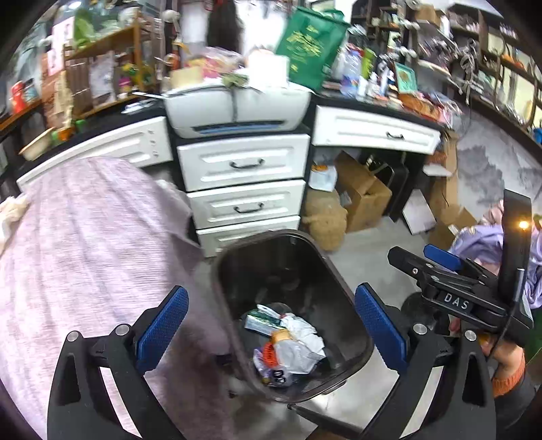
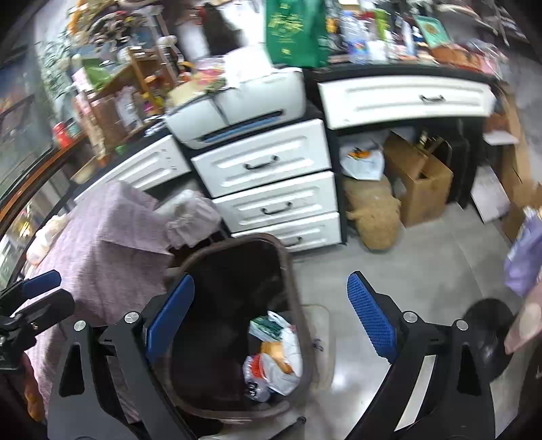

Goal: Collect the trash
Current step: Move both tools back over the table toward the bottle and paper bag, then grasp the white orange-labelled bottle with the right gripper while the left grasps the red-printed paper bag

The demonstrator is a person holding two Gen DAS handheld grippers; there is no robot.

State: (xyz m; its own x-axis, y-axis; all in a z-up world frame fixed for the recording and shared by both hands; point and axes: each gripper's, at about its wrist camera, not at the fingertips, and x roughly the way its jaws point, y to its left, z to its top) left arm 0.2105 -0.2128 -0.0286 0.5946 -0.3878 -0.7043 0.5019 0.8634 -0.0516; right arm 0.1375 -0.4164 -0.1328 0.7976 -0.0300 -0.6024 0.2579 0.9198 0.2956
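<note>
Both wrist cameras look steeply down, close above the shared dark bin (image 1: 291, 314), facing white drawers (image 2: 267, 166).

Even indoor light, fisheye-bent edges (black corners), motion blur across upper clutter.

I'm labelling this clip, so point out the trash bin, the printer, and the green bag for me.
trash bin (image 1: 342, 284): left wrist view, on the dark inner right wall.
printer (image 1: 267, 105): left wrist view, on its white front panel.
green bag (image 2: 294, 30): right wrist view, on the printed front face.

Trash (image 1: 288, 342) in bin (image 1: 233, 270), drawers (image 1: 244, 182) behind, cloth (image 1: 84, 243) left
</note>
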